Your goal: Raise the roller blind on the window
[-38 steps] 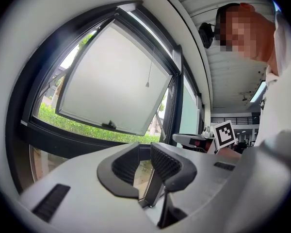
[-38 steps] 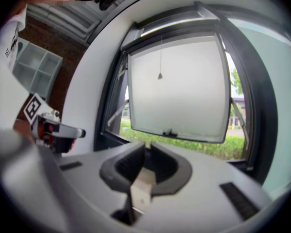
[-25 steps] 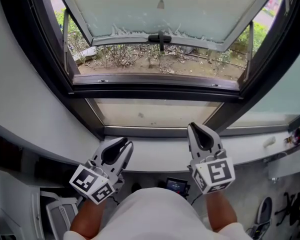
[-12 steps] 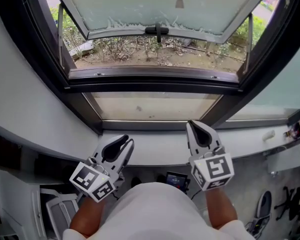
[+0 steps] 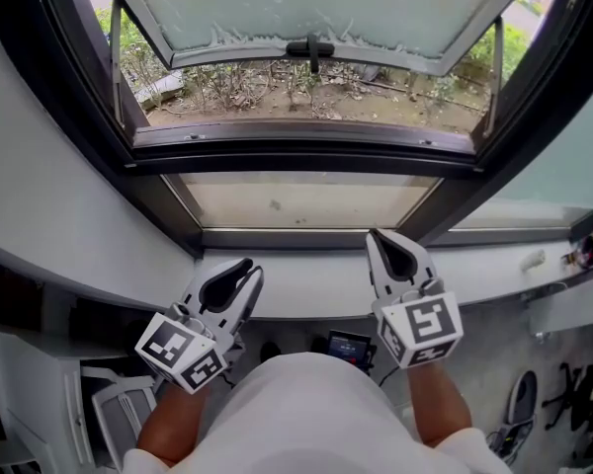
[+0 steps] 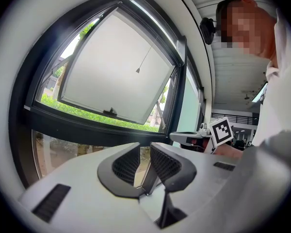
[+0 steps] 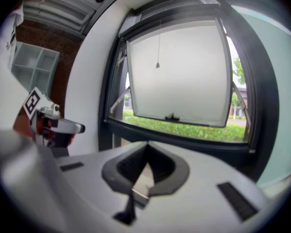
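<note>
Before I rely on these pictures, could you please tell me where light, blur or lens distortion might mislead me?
Head view: daylight through the window is bright while the floor below sits dim. Left gripper view: heavy fisheye bows its frame, edges vignette dark. Right gripper view: the pane washes out white, the right gripper looks soft.

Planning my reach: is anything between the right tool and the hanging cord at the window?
Nothing visible is. The cord hangs free in front of the open window sash, above and beyond the right tool, which is shut and empty, with open air between them.
</note>
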